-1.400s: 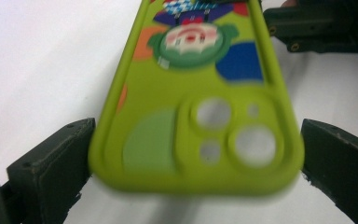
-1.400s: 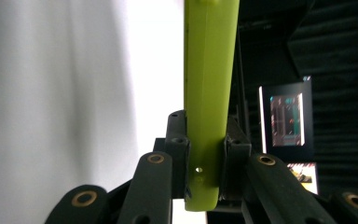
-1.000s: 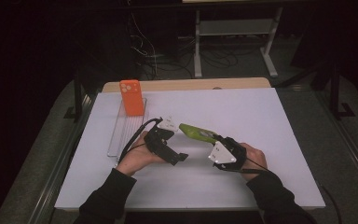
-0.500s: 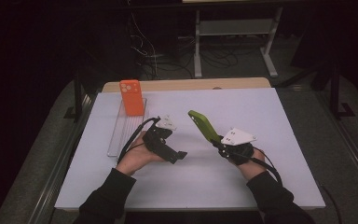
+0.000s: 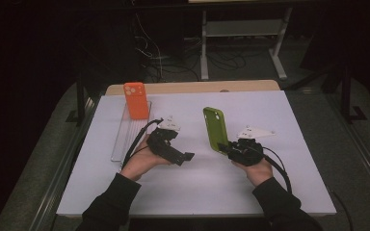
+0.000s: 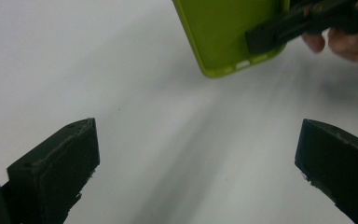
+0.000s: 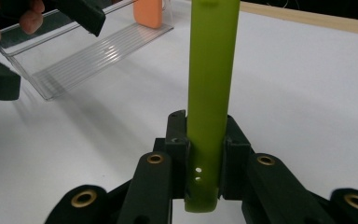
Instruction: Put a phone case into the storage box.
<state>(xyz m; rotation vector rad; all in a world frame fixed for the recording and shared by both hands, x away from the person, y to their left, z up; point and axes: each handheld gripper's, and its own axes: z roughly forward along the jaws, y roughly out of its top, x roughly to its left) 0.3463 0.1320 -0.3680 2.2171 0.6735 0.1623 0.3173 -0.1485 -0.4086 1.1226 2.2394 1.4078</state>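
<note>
Nearest the worktop's point(image 5: 298, 192) front edge, the right tongs point(image 5: 229, 148) grip the green phone case point(image 5: 215, 130) by its lower end, upright over the middle. Alongside, the left tongs point(image 5: 185, 157) gape wide, empty. Farther back-left, an orange case point(image 5: 136, 100) stands in a clear rack point(image 5: 120, 139).

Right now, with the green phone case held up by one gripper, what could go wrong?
1. The right gripper pinches the green phone case only at its bottom end, so the tall case might tilt or slip out.
2. The clear slotted rack already holds an orange phone case; a careless approach could knock it over.
3. The left gripper is open beside the rack and could bump it.
</note>
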